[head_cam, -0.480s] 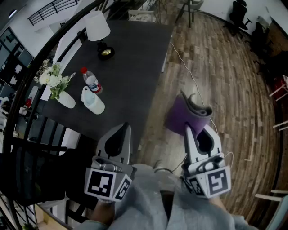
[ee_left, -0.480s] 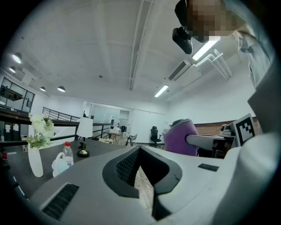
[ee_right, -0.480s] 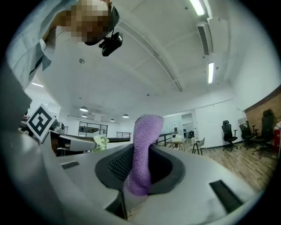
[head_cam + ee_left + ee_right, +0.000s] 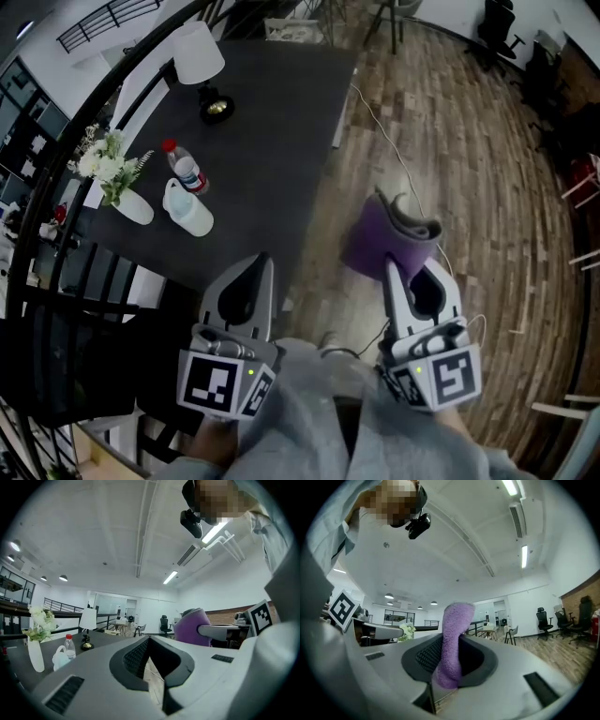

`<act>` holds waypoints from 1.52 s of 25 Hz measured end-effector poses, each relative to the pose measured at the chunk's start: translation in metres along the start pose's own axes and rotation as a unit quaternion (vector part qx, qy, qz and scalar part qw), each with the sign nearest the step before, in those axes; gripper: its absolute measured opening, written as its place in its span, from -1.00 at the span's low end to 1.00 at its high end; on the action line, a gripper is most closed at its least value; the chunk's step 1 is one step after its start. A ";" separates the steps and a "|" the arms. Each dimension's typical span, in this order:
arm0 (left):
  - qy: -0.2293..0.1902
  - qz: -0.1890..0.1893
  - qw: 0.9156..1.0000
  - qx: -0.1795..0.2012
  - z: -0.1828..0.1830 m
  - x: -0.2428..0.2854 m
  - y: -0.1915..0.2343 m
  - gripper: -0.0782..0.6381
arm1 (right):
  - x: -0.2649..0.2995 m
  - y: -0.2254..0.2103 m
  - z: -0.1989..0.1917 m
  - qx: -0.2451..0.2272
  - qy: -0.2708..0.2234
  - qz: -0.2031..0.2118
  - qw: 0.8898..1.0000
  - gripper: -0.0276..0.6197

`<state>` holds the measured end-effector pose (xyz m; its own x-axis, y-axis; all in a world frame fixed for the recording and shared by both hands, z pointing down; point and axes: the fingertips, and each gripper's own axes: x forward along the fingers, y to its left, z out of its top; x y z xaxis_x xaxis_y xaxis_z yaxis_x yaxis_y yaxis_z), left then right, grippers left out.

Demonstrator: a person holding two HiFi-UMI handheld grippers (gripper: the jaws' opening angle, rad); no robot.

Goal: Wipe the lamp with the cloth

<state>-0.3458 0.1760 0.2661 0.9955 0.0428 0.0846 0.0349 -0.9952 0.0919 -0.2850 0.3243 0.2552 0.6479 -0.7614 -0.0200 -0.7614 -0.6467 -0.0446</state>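
Observation:
The lamp (image 4: 199,52), a white shade on a black stem with a brass base, stands at the far end of the dark table (image 4: 272,122); in the left gripper view the lamp (image 4: 87,619) is small and far off. My right gripper (image 4: 405,266) is shut on a purple cloth (image 4: 387,240), held over the wooden floor to the right of the table. The cloth (image 4: 454,634) stands up from between the jaws of the right gripper (image 4: 448,670). My left gripper (image 4: 259,266) hangs over the table's near edge, shut with nothing in it. Both grippers are well short of the lamp.
On the table between me and the lamp stand a red-capped water bottle (image 4: 187,171), a white jug (image 4: 188,209) and a white vase of flowers (image 4: 111,165). A black railing (image 4: 112,89) curves along the table's left side. A white cable (image 4: 394,150) runs across the floor.
The table and its objects have slid a little up and left in the head view. Both grippers keep the same pose, and the cloth stays in the right one.

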 end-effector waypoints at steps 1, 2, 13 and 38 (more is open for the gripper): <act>-0.001 0.001 1.000 -0.001 0.000 0.001 -0.001 -0.75 | -0.001 -0.003 -0.003 0.001 0.005 0.000 1.000 -0.64; -0.003 0.002 1.000 -0.002 0.001 0.002 -0.002 -0.75 | -0.002 -0.005 -0.006 0.003 0.010 0.000 1.000 -0.64; -0.010 0.006 1.000 -0.010 0.005 0.022 -0.030 -0.75 | -0.013 -0.036 0.000 0.015 -0.011 0.010 1.000 -0.64; -0.019 -0.050 0.998 0.037 0.000 0.119 -0.079 -0.75 | -0.012 -0.130 -0.022 -0.018 -0.012 -0.040 0.999 -0.64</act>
<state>-0.2304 0.2593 0.2689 0.9893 0.1397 0.0419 0.1388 -0.9900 0.0237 -0.1945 0.4163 0.2830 0.7065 -0.7065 -0.0411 -0.7074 -0.7067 -0.0119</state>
